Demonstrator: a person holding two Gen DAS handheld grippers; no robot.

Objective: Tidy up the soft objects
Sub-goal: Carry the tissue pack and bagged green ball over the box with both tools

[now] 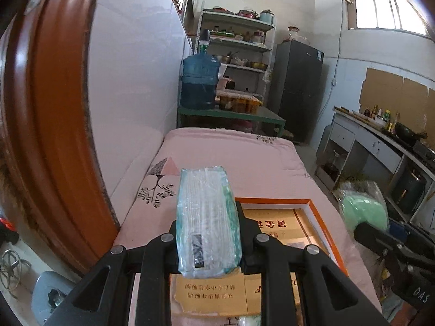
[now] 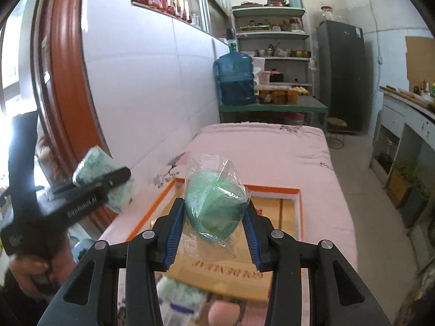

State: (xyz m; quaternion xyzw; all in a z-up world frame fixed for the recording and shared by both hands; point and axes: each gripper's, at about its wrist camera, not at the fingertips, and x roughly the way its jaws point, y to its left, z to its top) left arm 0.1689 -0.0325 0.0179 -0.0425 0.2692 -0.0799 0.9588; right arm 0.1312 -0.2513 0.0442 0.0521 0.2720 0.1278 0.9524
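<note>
Tissue pack (image 1: 208,217) label unreadable; box (image 2: 288,212) print perhaps "GOLD".

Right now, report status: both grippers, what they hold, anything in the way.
Left gripper shut on wrapped tissue pack. Right gripper shut on bagged green bundle. Both held above orange-rimmed box on pink bed. Nothing in the way.

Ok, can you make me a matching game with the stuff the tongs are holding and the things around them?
Things:
1. left tongs
2. right tongs
3. orange-rimmed box
4. blue water jug

Places or states:
A. lying open on the pink bed
B. shut on a flat pack of tissues
C. standing on the green table
D. shut on a green roll in clear wrap

Pairs: 1-B, 2-D, 3-A, 4-C
</note>
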